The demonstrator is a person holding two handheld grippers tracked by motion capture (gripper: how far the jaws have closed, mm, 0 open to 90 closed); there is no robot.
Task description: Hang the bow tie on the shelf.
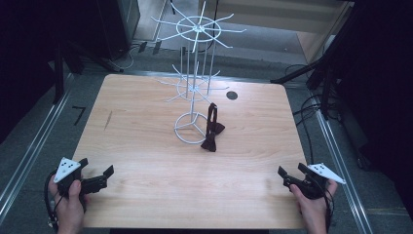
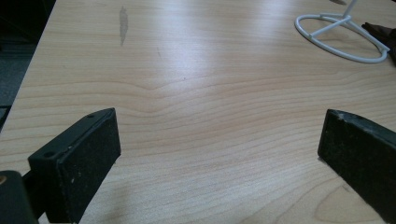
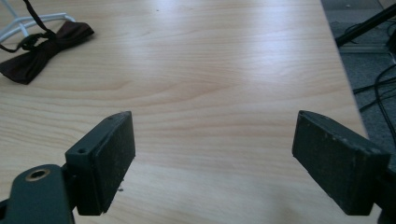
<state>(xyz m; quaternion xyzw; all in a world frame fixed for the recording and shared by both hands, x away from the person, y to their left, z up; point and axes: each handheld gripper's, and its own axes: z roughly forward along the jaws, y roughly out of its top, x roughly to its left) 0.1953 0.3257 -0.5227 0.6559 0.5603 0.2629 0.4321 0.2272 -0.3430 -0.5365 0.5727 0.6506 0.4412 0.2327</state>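
Left hand-held gripper (image 1: 100, 179): in my left hand at the near left corner of the table (image 1: 146, 195), jaws apart, nothing between them.
Right hand-held gripper (image 1: 290, 176): in my right hand at the near right corner, jaws wide apart and empty, pointing inward across the table.
Bow tie (image 1: 212, 136): dark, lying in the middle of the table, touching the base ring of the rack (image 1: 191, 127) on its right side; its strap loop stands up beside the pole.
Rack: white wire stand, two tiers of arms, all bare as far as I can see.
Step in hand: I judge it to be the reach for the bow tie, likely to hang it on an arm.
How to do it well: come in low from the right, where my right gripper's view has the bow lying clear on the wood; pinch the strap or the knot, not a floppy wing.
Watch for: the strap may be caught around the wire base, so lift slowly and away from the ring.
Left's part: steady the rack's base if it starts to tip.
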